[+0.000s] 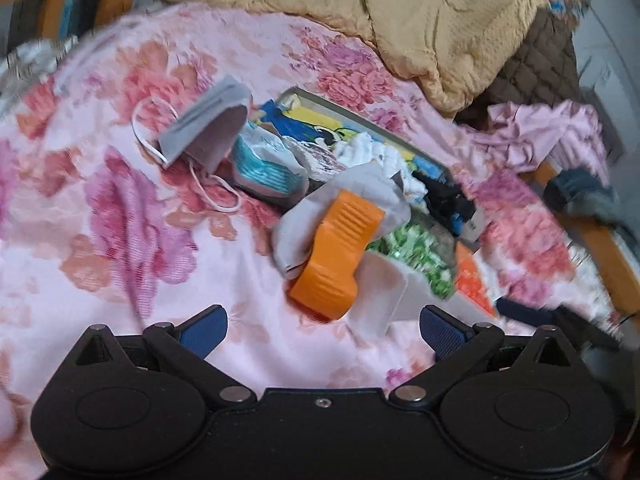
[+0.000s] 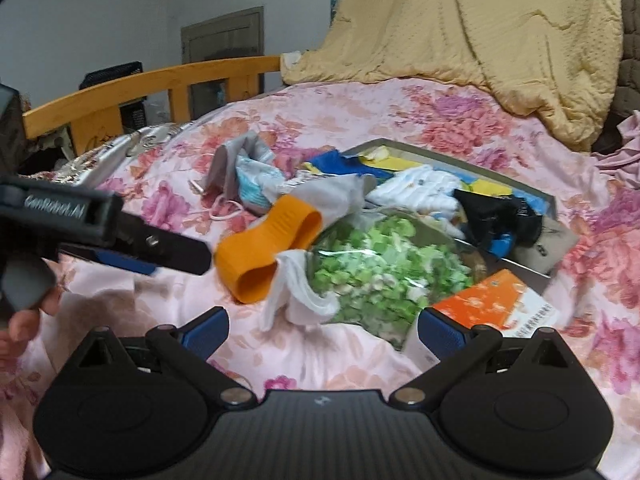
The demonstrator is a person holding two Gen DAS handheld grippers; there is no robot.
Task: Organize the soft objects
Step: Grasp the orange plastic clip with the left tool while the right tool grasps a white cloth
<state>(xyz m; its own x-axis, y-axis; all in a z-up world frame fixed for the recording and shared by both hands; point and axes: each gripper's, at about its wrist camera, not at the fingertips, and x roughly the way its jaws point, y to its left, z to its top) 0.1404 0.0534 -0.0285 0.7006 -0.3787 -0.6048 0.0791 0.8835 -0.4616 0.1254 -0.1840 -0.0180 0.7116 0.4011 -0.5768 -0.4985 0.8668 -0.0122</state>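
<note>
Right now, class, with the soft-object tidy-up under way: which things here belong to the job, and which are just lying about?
Belongs to the job:
grey face mask
white cloth
white socks
black sock
shallow box

Just lying about:
orange sleeve
orange carton
green-speckled bag
tan quilt
</note>
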